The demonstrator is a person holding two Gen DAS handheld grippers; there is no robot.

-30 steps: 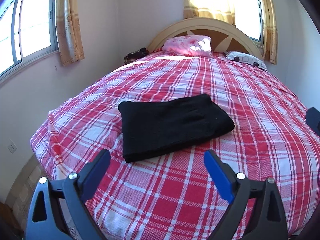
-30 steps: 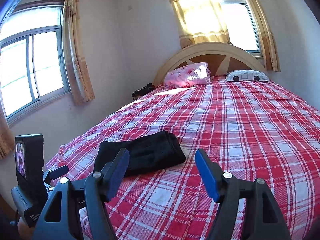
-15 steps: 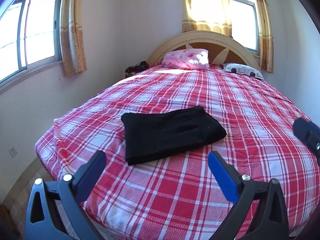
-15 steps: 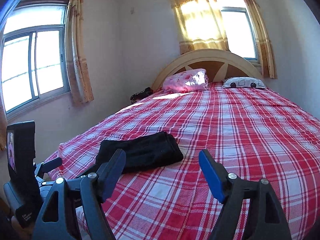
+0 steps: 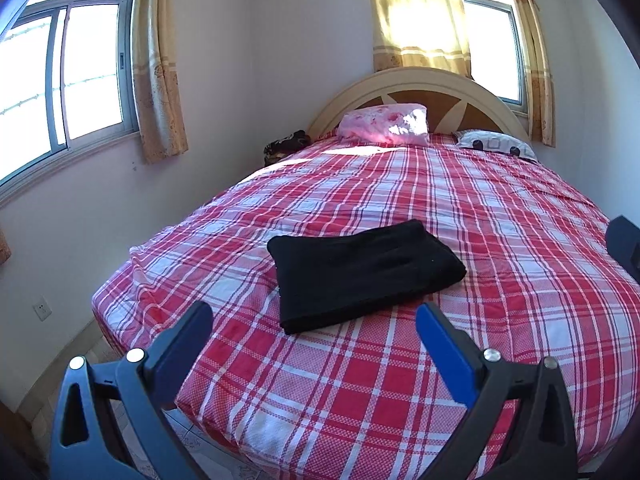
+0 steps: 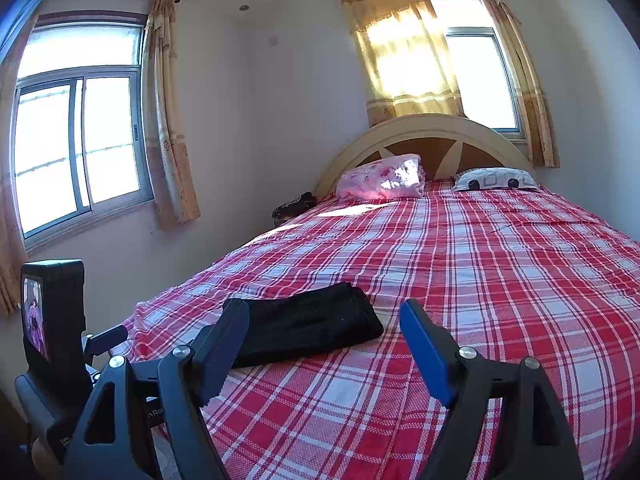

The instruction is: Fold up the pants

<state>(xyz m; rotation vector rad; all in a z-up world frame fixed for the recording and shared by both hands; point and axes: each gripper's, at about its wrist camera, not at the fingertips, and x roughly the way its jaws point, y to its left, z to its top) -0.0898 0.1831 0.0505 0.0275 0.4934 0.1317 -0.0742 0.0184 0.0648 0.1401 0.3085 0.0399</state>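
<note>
Nearest in the left wrist view, the left tongs (image 5: 314,324) hang released above the foot end of the bed, their two dark blue-padded fingers (image 5: 444,354) spread wide with nothing between them, pointing slightly downward. The right tongs (image 6: 324,326) are likewise released and empty; their jaws have just been opening, with only bedcover showing in the gap. In the right wrist view the left tool's black camera block with a small lit screen (image 6: 48,320) stands at the left edge.

Just beyond both tongs, apart from them, lie the black pants folded into a flat rectangle (image 5: 362,274), resting on the red-and-white plaid bedcover (image 5: 500,240) near the foot of the bed, toward its left side. Their layered fold edge faces right in the right wrist view (image 6: 308,326). Neither pair of tongs touches them.

Farther up the bed, a pink floral pillow (image 5: 384,124) leans at the head, with a white pillow printed with dark shapes (image 5: 496,144) to its right. A dark bundle (image 5: 286,146) sits at the bed's left corner beside the pink pillow. Behind them rises the arched cream-and-brown wooden headboard (image 5: 464,84). On the walls, yellow-tan curtains (image 5: 158,60) flank a bright sliding window (image 5: 76,72) at left, and another sunlit curtained window (image 5: 492,44) stands above the headboard.
</note>
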